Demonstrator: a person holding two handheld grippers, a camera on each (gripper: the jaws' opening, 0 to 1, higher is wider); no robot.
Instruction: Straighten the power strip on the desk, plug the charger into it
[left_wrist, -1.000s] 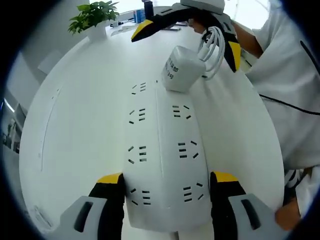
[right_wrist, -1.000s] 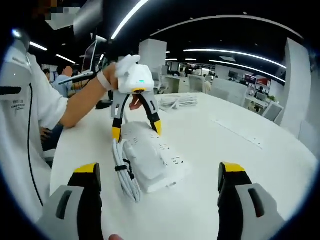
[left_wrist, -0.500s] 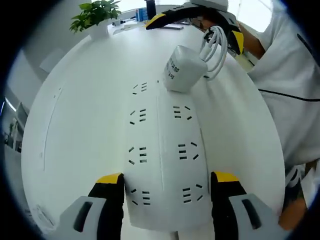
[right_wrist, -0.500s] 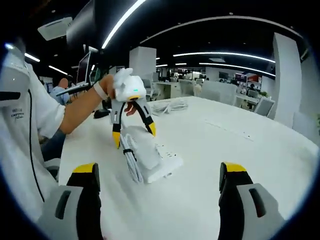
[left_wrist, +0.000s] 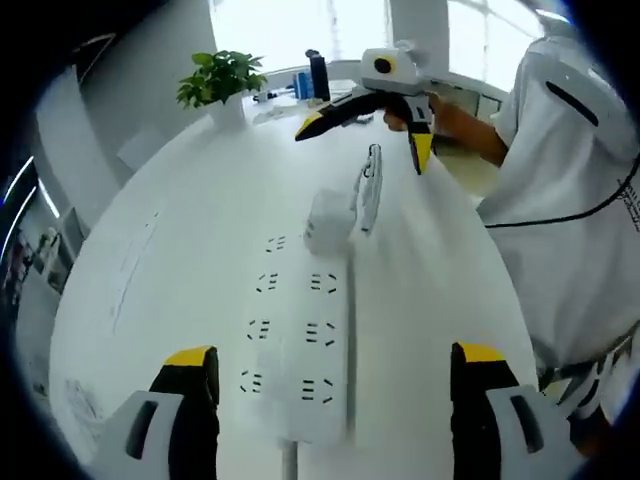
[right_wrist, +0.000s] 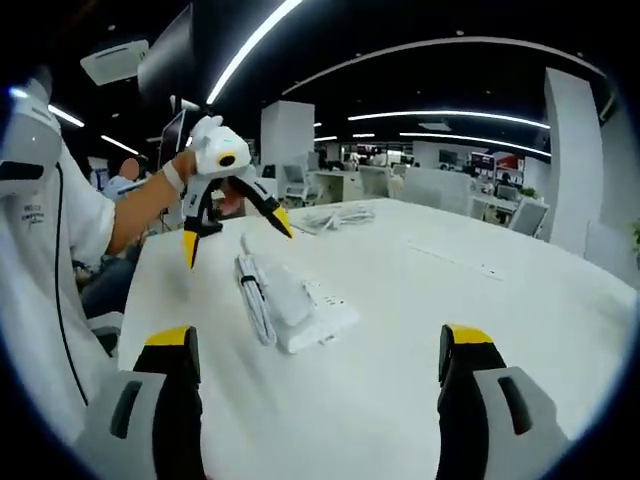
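A white power strip lies lengthwise on the white desk. A white charger stands on the strip's far end, and its coiled white cable lies just beyond. My left gripper hangs above the strip's near end, open wide and touching nothing. My right gripper is open past the cable, raised off the desk. In the right gripper view the strip, the charger and the cable lie ahead of my open right gripper. My left gripper is open above their far side.
A potted plant and a dark bottle stand at the desk's far edge. A person in a white shirt is at the right side of the desk. Loose white cables lie farther back.
My left gripper has opened wide, let go of the power strip and risen away from it. My right gripper has drawn back from the charger and stayed open.
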